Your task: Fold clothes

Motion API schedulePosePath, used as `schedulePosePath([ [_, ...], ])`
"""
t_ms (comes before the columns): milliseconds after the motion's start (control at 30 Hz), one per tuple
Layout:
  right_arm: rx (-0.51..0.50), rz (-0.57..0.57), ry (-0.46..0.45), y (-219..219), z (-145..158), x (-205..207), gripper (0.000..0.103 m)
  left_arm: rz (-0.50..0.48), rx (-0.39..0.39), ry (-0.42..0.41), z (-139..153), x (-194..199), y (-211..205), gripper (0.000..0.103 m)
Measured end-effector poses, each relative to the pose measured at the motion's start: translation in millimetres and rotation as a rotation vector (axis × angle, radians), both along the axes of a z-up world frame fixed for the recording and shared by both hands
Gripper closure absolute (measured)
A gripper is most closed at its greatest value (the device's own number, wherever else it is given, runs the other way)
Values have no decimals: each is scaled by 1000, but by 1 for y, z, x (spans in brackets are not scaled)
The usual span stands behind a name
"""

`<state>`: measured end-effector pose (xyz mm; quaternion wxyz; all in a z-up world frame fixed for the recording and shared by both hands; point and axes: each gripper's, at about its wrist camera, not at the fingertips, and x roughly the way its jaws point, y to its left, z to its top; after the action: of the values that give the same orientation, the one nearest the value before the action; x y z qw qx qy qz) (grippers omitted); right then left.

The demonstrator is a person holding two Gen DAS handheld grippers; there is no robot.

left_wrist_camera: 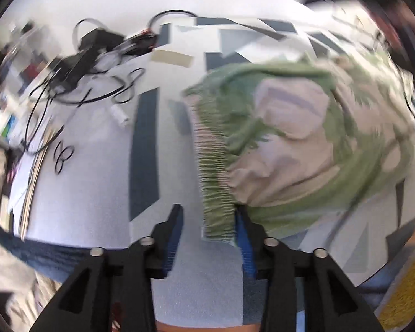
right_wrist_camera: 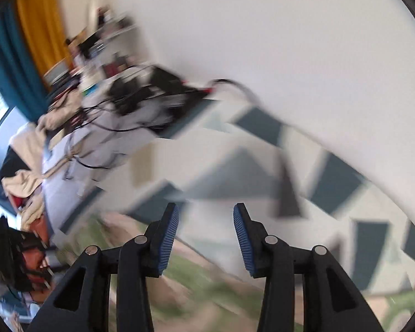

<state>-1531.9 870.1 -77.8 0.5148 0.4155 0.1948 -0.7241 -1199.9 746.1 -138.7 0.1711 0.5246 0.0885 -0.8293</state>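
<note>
A green and pale pink garment (left_wrist_camera: 290,138) lies crumpled on the white table cover with dark shapes (left_wrist_camera: 96,193). Its gathered green waistband (left_wrist_camera: 215,188) runs down towards me. My left gripper (left_wrist_camera: 209,221) is open, and the waistband's end lies between its fingers, against the right pad (left_wrist_camera: 242,235), while the left pad stands clear of it. In the blurred right wrist view, my right gripper (right_wrist_camera: 206,221) is open with nothing between its fingers. It hangs above the cover (right_wrist_camera: 262,193), with the garment (right_wrist_camera: 196,276) smeared below and to the left.
Black boxes and tangled cables (left_wrist_camera: 96,47) crowd the table's far left, beside a beige card (left_wrist_camera: 171,58) and a small white plug (left_wrist_camera: 119,113). Piled beige clothes (right_wrist_camera: 25,144) lie at the left edge. A person with black headgear (right_wrist_camera: 8,249) is at the lower left.
</note>
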Motion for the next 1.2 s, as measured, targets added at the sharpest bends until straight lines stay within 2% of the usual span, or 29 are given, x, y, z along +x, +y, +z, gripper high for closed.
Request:
schedulePosePath([
  [100,48,-68,-35,58,-17,-17,59,53,68,53,19,12,-11,63],
  [200,96,-120,-36,98,-36,-27,59,113,98,138,48,21,-18,63],
  [300,125,-177,-29,129,-53,-36,59,140,221,249,70,14,-23,63],
  [333,125,-197,-31,136,-57,-39,59,137,265,268,73,7,-23,63],
  [367,118,-215,-44,143,-61,-42,59,118,279,246,70,-5,-19,63],
  [433,112,-222,-63,147,-68,-42,59,57,231,151,58,-32,-3,63],
  [533,121,-166,-11,139,-71,-32,59,-23,178,49,36,-60,20,63],
  [600,122,-116,57,124,-73,-25,59,-32,180,42,28,-75,25,63],
  [667,125,-72,102,112,-75,-21,59,-18,197,75,28,-86,22,63],
  [733,143,-34,115,100,-80,-23,58,12,196,83,24,-98,15,63],
  [800,160,-26,106,94,-88,-29,53,61,165,49,14,-110,6,63],
  [900,169,-79,93,96,-96,-45,49,129,121,45,5,-119,-6,63],
  [1000,145,-213,65,113,-96,-73,49,215,126,71,0,-118,-23,63],
  [1067,157,-285,74,127,-94,-90,62,263,137,86,-5,-117,-34,65],
  [1200,183,-379,78,154,-93,-115,65,273,111,93,-8,-125,-42,83],
])
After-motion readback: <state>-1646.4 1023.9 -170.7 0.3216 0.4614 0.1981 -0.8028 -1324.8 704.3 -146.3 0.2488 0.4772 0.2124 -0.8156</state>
